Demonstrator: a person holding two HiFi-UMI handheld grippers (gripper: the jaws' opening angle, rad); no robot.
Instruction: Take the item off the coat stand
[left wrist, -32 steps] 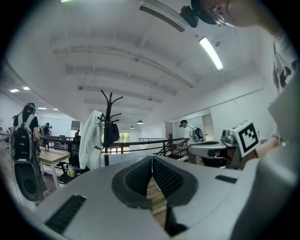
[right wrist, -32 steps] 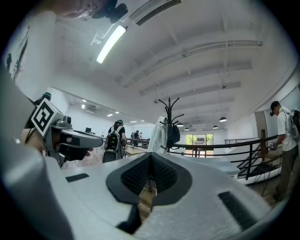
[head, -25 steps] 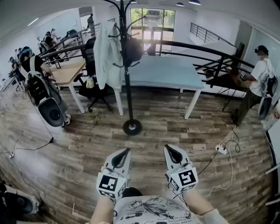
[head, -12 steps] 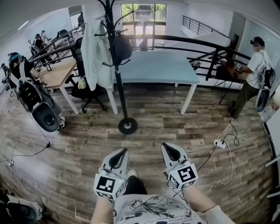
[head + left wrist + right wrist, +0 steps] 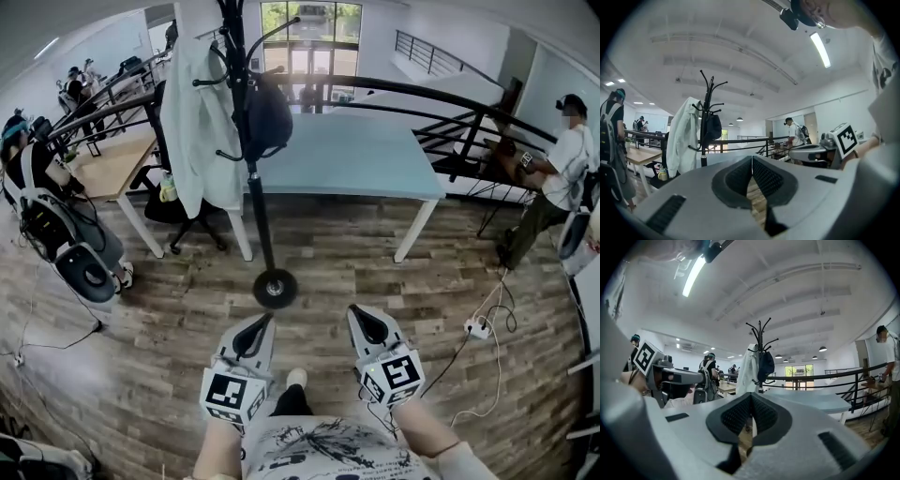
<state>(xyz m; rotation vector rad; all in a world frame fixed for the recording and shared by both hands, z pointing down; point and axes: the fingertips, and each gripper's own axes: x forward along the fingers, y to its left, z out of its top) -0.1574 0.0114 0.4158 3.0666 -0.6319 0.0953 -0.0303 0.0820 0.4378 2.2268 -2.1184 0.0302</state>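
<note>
A black coat stand (image 5: pixel 251 141) rises from a round base (image 5: pixel 275 288) on the wooden floor ahead of me. A white coat (image 5: pixel 195 122) hangs on its left side and a dark bag (image 5: pixel 269 117) on its right. My left gripper (image 5: pixel 266 322) and right gripper (image 5: pixel 360 313) are held low and side by side, short of the base, both shut and empty. In the left gripper view the stand (image 5: pixel 704 119), coat (image 5: pixel 680 140) and bag (image 5: pixel 713 129) show beyond the closed jaws. The right gripper view shows the coat (image 5: pixel 749 369) and bag (image 5: pixel 766 364) straight ahead.
A pale table (image 5: pixel 361 155) stands behind the stand, a wooden desk (image 5: pixel 105 164) and an office chair to the left. A person with a backpack (image 5: pixel 52 220) is at the left, another person (image 5: pixel 565 164) at the right by a railing. A power strip (image 5: pixel 477 326) with cables lies on the floor.
The coat stand, coat and bag have grown larger and nearer in the head view as I walked toward them. Both grippers stay shut in the same low position.
</note>
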